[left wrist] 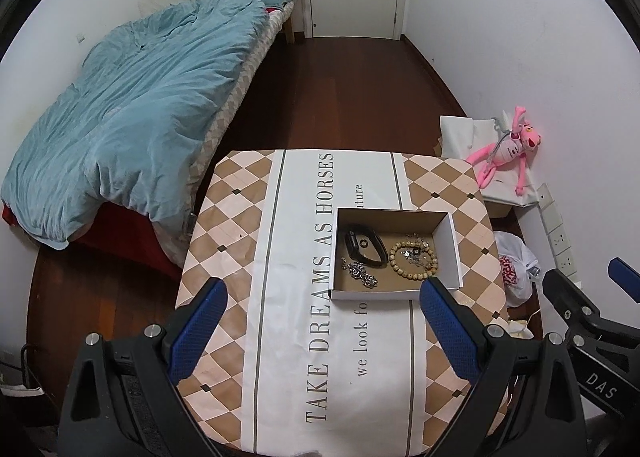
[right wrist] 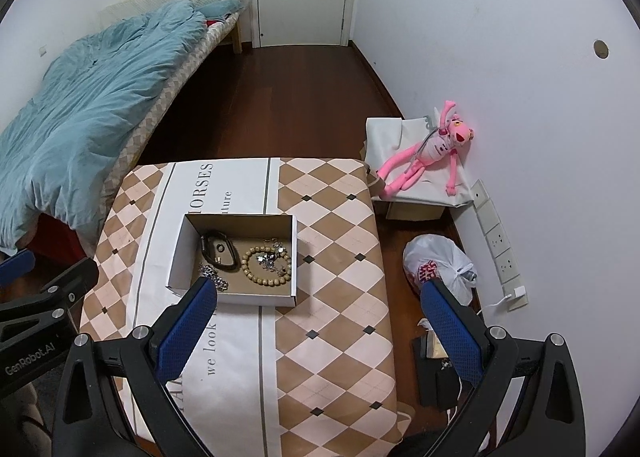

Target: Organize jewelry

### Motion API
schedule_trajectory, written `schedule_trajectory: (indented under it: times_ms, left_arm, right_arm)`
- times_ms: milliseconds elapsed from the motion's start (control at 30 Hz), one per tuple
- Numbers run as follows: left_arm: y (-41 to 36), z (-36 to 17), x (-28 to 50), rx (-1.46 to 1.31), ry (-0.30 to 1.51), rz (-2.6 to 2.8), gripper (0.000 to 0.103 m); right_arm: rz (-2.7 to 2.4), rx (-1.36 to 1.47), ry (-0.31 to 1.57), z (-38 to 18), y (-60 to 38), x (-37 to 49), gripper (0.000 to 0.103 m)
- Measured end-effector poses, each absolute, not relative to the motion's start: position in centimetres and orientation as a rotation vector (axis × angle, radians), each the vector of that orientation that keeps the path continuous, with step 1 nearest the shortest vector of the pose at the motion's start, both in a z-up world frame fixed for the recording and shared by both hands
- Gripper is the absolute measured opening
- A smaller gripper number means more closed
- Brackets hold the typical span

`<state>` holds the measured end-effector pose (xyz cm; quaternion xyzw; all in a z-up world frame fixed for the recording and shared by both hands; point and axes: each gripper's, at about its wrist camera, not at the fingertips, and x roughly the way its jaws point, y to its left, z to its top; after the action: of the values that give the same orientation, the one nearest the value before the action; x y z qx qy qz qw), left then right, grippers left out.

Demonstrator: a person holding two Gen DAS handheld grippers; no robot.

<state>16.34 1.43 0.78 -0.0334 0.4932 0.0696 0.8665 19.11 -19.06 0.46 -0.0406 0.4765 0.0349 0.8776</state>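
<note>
An open cardboard box (left wrist: 451,253) (right wrist: 178,247) stands on the table with the patterned cloth (left wrist: 288,337) (right wrist: 332,297). Inside it lie a black watch (left wrist: 362,246) (right wrist: 218,251), a wooden bead bracelet (left wrist: 412,260) (right wrist: 266,266), a silver chain (left wrist: 362,275) (right wrist: 214,275) and small silver pieces (left wrist: 414,251) (right wrist: 272,257). My left gripper (left wrist: 322,311) is open and empty, above the table in front of the box. My right gripper (right wrist: 320,313) is open and empty, to the right of the box's front.
A bed with a blue duvet (left wrist: 128,105) stands left of the table. A pink plush toy (right wrist: 424,149) lies on a white box at the right wall. A white plastic bag (right wrist: 438,265) and dark items (right wrist: 434,373) lie on the floor to the right.
</note>
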Motion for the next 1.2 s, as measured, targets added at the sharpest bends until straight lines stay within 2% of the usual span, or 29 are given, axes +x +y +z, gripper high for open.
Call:
schedule_trajectory:
  times_ms: [1200]
  left_arm:
    - [1.81,0.62,16.00,-0.064,1.032,0.154,0.098]
  right_arm:
    - [0.088,-0.095,0.994,0.89,-18.79,18.89,0.103]
